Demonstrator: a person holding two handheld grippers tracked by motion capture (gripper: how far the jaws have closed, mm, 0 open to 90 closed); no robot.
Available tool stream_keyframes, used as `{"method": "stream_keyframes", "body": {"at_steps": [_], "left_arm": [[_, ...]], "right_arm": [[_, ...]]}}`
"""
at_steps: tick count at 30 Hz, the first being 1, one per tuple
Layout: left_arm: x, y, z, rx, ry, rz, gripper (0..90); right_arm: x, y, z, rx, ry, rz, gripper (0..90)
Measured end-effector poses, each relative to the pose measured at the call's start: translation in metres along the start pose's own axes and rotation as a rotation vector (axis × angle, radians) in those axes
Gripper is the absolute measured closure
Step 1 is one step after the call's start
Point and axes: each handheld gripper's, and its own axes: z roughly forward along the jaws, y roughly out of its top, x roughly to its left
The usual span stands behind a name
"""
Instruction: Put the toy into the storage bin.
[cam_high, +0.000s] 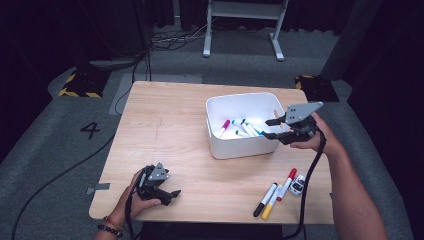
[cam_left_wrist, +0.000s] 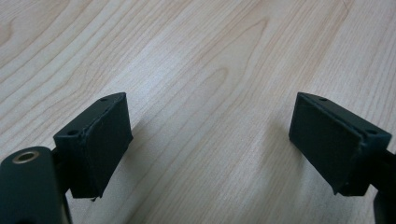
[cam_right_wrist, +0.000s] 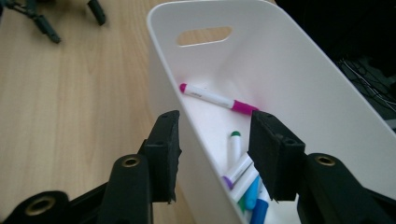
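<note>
A white bin (cam_high: 235, 98) stands right of the table's middle and holds several markers, among them a pink-capped marker (cam_high: 223, 127) and blue ones (cam_high: 248, 128). My right gripper (cam_high: 270, 128) hovers at the bin's right rim, open and empty. In the right gripper view the right gripper (cam_right_wrist: 215, 128) straddles the bin wall (cam_right_wrist: 289, 60), one jaw outside and one inside above the pink-capped marker (cam_right_wrist: 212, 98) and a green-capped marker (cam_right_wrist: 235, 144). My left gripper (cam_high: 172, 196) rests near the table's front left, open. In its own view the left gripper (cam_left_wrist: 210, 116) spans bare wood.
A black marker (cam_high: 264, 199), a yellow marker (cam_high: 271, 202) and a red marker (cam_high: 287, 184) lie on the wooden table (cam_high: 165, 125) at the front right, beside a small white object (cam_high: 298, 185). A white frame (cam_high: 245, 25) stands on the floor beyond the table.
</note>
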Motion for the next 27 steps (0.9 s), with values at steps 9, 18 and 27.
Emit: {"method": "stream_keyframes", "body": {"at_steps": [9,18,27], "left_arm": [[0.000,0.000,0.000,-0.004,-0.001,0.005,13.2],[0.000,0.000,0.000,-0.002,-0.001,0.004,13.3],[0.000,0.000,0.000,0.000,0.000,0.000,13.2]], "right_arm": [[0.051,-0.038,-0.008,-0.025,0.084,-0.025,47.3],[0.088,-0.079,0.032,0.090,0.264,-0.038,43.9],[0.115,-0.080,0.051,0.142,0.391,-0.106,44.2]]}}
